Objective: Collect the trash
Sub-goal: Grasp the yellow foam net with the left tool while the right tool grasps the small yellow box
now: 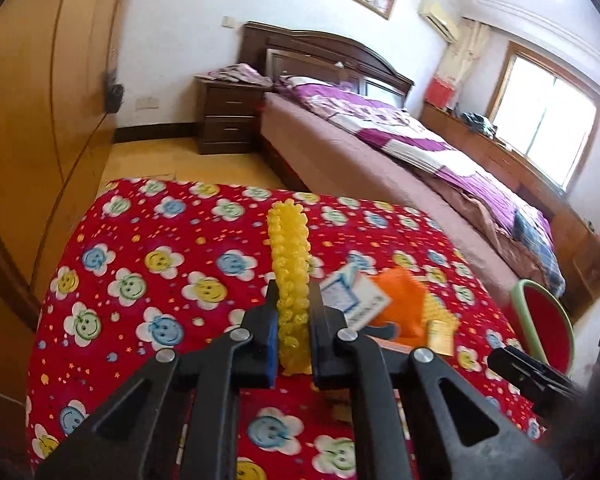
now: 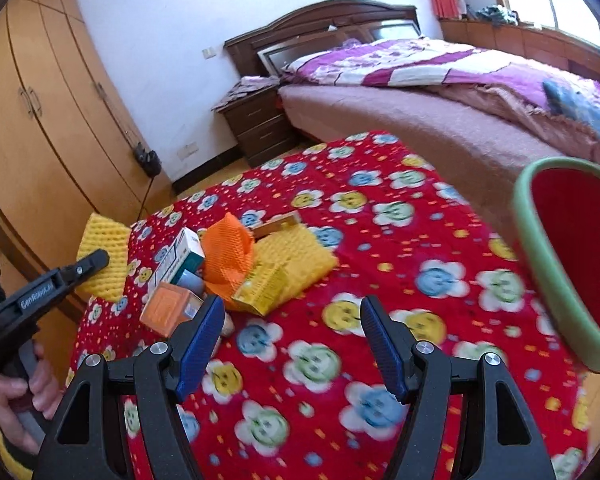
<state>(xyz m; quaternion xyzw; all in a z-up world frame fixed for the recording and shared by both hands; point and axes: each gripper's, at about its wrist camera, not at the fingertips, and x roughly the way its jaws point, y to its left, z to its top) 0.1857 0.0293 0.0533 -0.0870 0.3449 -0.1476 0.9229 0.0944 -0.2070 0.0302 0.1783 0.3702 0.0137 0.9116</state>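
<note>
My left gripper [image 1: 293, 300] is shut on a yellow foam net [image 1: 289, 264] and holds it edge-on above the red flowered cloth [image 1: 148, 240]. It also shows in the right wrist view [image 2: 102, 256], at the left. My right gripper [image 2: 292, 316] is open and empty above the cloth. A trash pile lies on the cloth: an orange foam net [image 2: 226, 252], a white and teal box [image 2: 178, 260], an orange box [image 2: 168, 308], a yellow box [image 2: 262, 286] and another yellow net [image 2: 296, 252]. A red bin with a green rim [image 2: 540, 268] stands at the right.
A bed with purple bedding [image 2: 460, 80] runs behind the table. A dark nightstand [image 2: 256, 120] stands by the headboard. Wooden wardrobes [image 2: 40, 120] line the left wall. A window [image 1: 548, 128] is at the far right.
</note>
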